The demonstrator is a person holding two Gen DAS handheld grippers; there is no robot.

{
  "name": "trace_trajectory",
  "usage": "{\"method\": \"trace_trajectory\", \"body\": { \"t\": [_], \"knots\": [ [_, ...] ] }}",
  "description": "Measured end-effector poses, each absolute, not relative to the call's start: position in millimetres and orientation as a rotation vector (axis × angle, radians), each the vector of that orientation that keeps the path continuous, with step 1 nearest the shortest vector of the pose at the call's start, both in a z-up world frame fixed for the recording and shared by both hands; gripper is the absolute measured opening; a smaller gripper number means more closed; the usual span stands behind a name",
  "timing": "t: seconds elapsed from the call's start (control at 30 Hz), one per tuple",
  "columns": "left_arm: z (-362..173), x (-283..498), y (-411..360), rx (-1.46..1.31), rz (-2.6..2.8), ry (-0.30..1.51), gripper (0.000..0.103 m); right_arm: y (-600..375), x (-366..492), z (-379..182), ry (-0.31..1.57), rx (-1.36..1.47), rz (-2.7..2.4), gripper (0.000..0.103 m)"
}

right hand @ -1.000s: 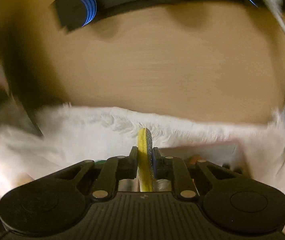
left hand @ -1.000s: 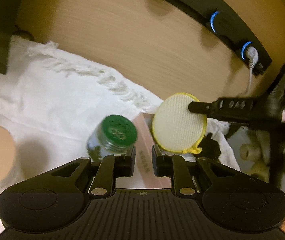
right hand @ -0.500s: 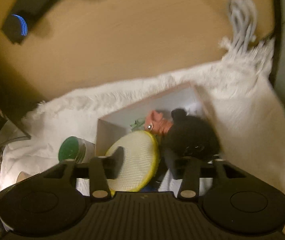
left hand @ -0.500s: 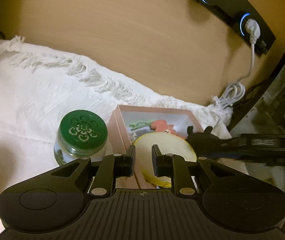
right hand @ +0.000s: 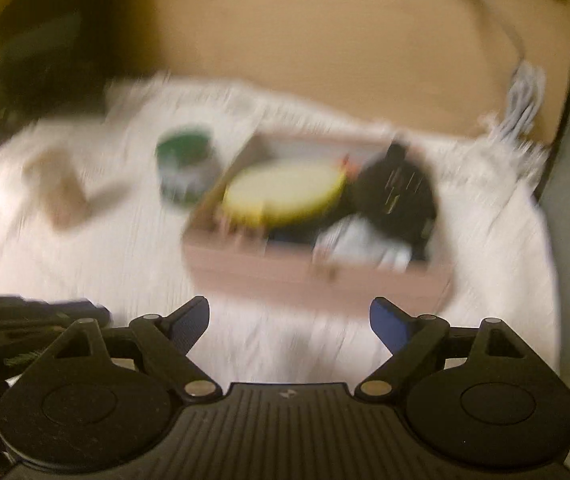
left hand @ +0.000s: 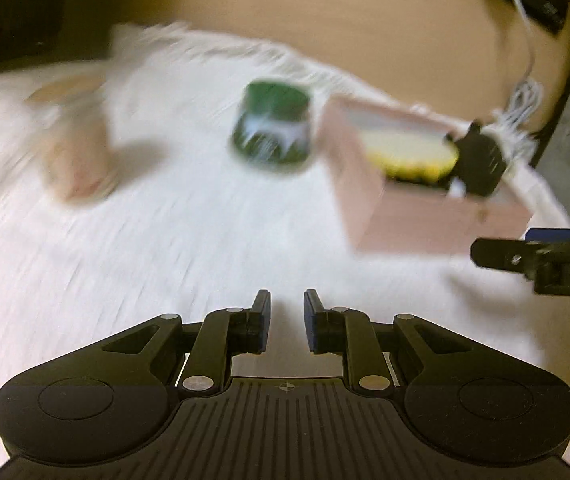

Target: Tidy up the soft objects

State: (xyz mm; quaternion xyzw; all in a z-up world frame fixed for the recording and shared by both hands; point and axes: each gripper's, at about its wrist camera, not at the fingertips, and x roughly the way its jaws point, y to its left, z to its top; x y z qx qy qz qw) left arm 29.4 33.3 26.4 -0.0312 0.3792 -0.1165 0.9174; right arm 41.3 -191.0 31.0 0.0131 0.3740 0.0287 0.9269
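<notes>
Right wrist view: our right tool [right hand: 289,316] gapes wide, empty; yellow sponge [right hand: 283,196] sits ahead inside pink box [right hand: 317,276]. Left tool [left hand: 287,320] nearly closed, empty. Placement looks done; next find another soft item.

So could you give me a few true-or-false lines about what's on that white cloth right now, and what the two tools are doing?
1. The yellow sponge lies in the pink box. True.
2. The right tool is clamped on the sponge. False: its jaws stand wide apart with nothing between them.
3. The green-lidded jar stands inside the box. False: it stands on the cloth beside the box.
4. A black soft item sits in the box next to the sponge. True.
5. The left tool holds the jar. False: it holds nothing and hangs over bare cloth.
</notes>
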Motion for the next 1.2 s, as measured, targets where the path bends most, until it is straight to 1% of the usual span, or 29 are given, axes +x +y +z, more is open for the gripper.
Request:
{"method": "trace_trajectory", "body": {
  "t": [0.07, 0.17, 0.2, 0.27, 0.3, 0.37, 0.43, 0.7, 0.77, 1.2],
  "knots": [
    [16.0, 16.7, 32.4, -0.062, -0.191, 0.796, 0.021, -185.9, 39.0, 12.9, 0.803, 0.013, 0.084, 0.088],
    [10.4, -3.5, 22.9, -0.047, -0.153, 0.739, 0.023, -178.1, 38.9, -10.1, 0.849, -0.014, 0.110, 0.088],
    [9.8, -6.4, 19.5, -0.047, -0.149, 0.730, 0.025, -176.1, 39.9, -17.0, 0.867, -0.026, 0.114, 0.094],
    [7.4, -14.1, 10.8, -0.030, -0.130, 0.699, 0.032, -173.0, 38.0, -23.3, 0.834, -0.065, 0.090, 0.102],
    [4.5, -18.5, 7.4, -0.021, -0.115, 0.682, 0.033, -173.7, 37.2, -24.4, 0.830, -0.067, 0.079, 0.103],
    [3.2, -20.5, 1.8, -0.017, -0.096, 0.663, 0.039, -179.7, 36.5, -25.9, 0.834, -0.039, 0.072, 0.103],
    [3.2, -20.8, -4.2, -0.006, -0.079, 0.658, 0.042, -186.0, 34.2, -27.6, 0.823, -0.020, 0.066, 0.103],
    [2.4, -20.2, -18.9, 0.004, -0.020, 0.653, 0.044, -192.3, 24.1, -32.3, 0.752, -0.039, 0.106, 0.103],
    [2.0, -20.6, -19.0, 0.004, -0.016, 0.650, 0.044, -192.8, 18.6, -37.8, 0.679, -0.070, 0.139, 0.103],
    [0.9, -23.1, -18.7, 0.010, -0.011, 0.637, 0.044, -198.1, 19.6, -36.0, 0.686, -0.045, 0.145, 0.103]
  ]
}}
